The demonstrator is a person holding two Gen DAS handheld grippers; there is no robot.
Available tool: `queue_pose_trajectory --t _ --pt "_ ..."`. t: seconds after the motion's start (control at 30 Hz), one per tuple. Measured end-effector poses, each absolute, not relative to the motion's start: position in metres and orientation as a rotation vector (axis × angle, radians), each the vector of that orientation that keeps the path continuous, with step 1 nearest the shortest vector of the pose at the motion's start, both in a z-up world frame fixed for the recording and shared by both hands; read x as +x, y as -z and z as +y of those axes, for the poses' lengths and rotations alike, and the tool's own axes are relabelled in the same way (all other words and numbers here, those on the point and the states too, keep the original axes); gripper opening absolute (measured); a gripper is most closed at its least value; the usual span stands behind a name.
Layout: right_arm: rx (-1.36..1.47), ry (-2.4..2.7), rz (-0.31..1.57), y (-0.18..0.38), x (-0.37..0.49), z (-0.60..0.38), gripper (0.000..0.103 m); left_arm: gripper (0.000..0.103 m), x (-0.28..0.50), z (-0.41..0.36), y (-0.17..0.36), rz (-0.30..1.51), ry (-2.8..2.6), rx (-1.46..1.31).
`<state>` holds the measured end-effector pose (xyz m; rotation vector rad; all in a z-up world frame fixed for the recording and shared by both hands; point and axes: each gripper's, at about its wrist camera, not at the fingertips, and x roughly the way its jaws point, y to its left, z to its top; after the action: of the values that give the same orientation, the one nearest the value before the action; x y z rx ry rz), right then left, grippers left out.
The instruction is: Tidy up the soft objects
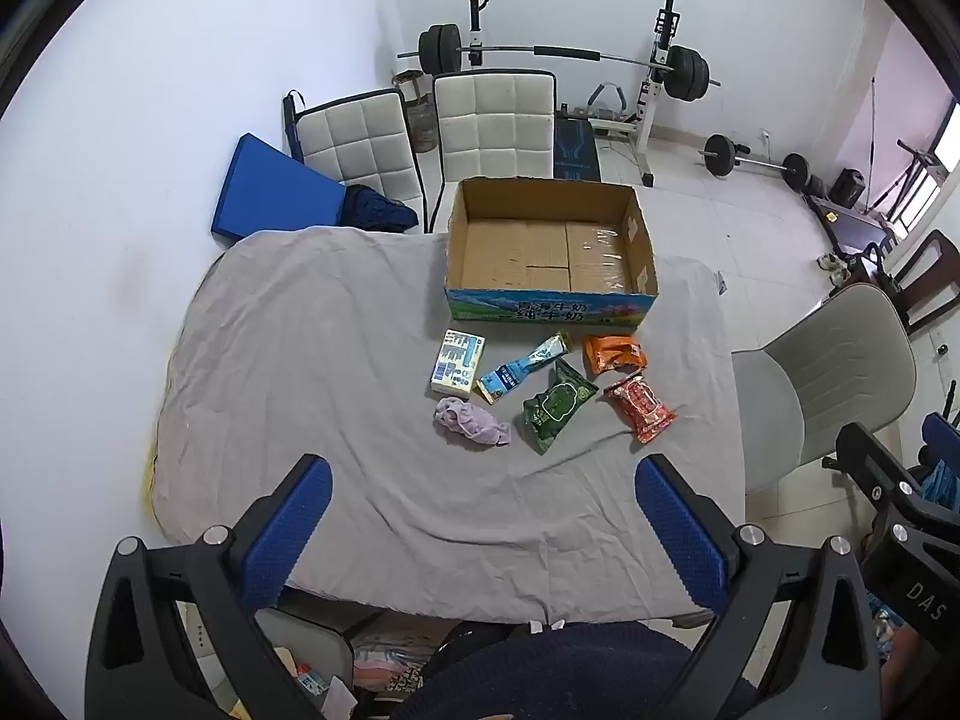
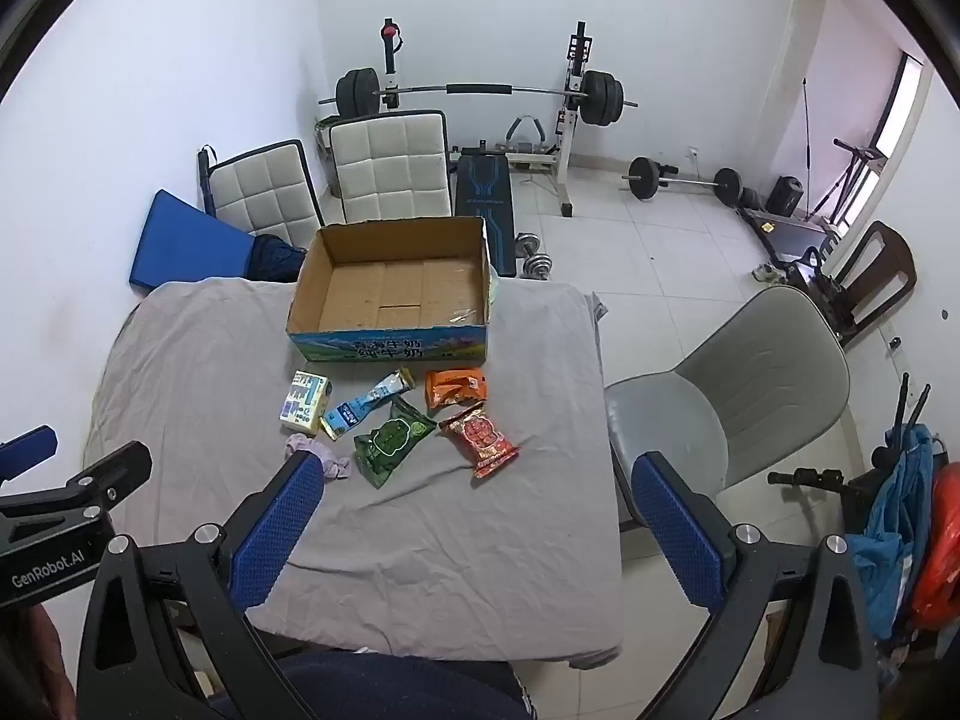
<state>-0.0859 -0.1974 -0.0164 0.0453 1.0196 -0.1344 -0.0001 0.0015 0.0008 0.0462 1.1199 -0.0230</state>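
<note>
An open, empty cardboard box (image 1: pixel 549 300) (image 2: pixel 390 345) stands at the far side of the grey-clothed table (image 1: pixel 312 360) (image 2: pixel 198 348). In front of it lie a white tissue pack (image 1: pixel 457 361) (image 2: pixel 305 403), a blue-white tube pack (image 1: pixel 522 369) (image 2: pixel 367 403), an orange packet (image 1: pixel 613 353) (image 2: pixel 455 385), a green packet (image 1: pixel 558 407) (image 2: pixel 391 439), a red packet (image 1: pixel 639 408) (image 2: pixel 479 438) and a crumpled lilac cloth (image 1: pixel 471 423) (image 2: pixel 321 453). My left gripper (image 1: pixel 483 531) is open and empty, well short of the items. My right gripper (image 2: pixel 477 531) is open and empty, near the table's front right.
A grey chair (image 1: pixel 828 372) (image 2: pixel 738 384) stands right of the table. Two white padded chairs (image 1: pixel 492 123) (image 2: pixel 390 165) and a blue cushion (image 1: pixel 273 189) are behind it. A barbell rack (image 1: pixel 564 57) and weights (image 2: pixel 684 177) stand on the tiled floor.
</note>
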Motion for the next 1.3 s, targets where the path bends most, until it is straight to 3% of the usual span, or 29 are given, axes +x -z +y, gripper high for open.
queue_pose_trajectory --t 1.3 --pt "0.056 0.129 0.986 0.010 -0.097 -0.196 0.103 0.103 -0.007 -0.001 -0.010 1.085 0.007 0.047"
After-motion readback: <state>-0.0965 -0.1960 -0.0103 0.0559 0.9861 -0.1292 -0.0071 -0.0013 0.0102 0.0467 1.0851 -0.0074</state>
